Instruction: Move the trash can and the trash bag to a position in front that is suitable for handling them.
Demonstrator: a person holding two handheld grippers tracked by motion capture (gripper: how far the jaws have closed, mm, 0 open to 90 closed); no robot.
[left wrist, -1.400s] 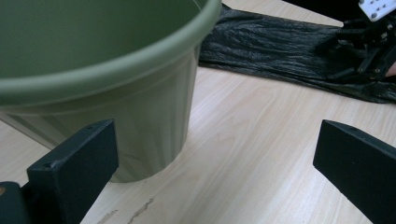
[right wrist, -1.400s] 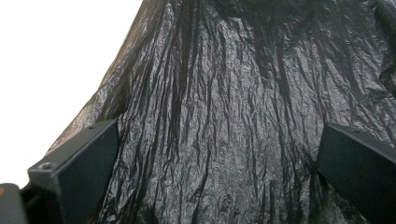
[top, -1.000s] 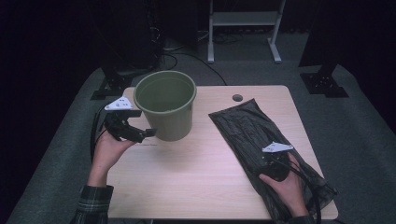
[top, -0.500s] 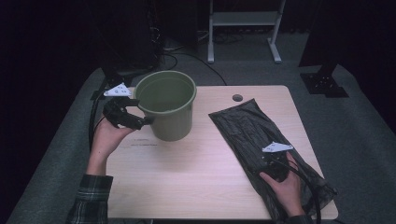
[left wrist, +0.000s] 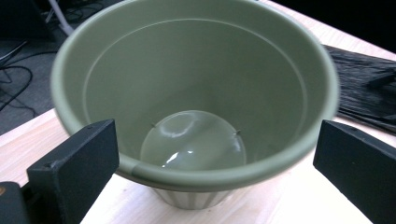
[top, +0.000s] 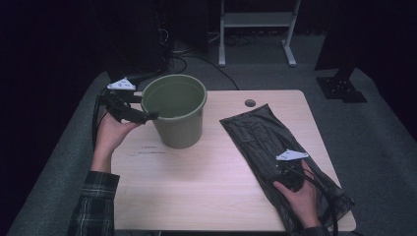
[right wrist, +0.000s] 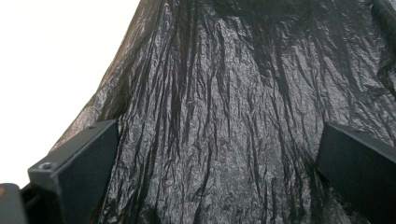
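Left gripper (top: 147, 116): jaws wide apart, green bucket (left wrist: 196, 93) rim between them, ungripped | Right gripper (top: 287, 169): jaws wide apart over black bag (right wrist: 233, 116), ungripped

Your left gripper (top: 147, 116) is black, topped with a grey three-cornered plate, and a black cable loops from it. Your right gripper (top: 290, 169) matches, plate and cable alike. Each has two flat black rectangular jaws with a small screw near the base. You wear a dark plaid sleeve (top: 96, 204).
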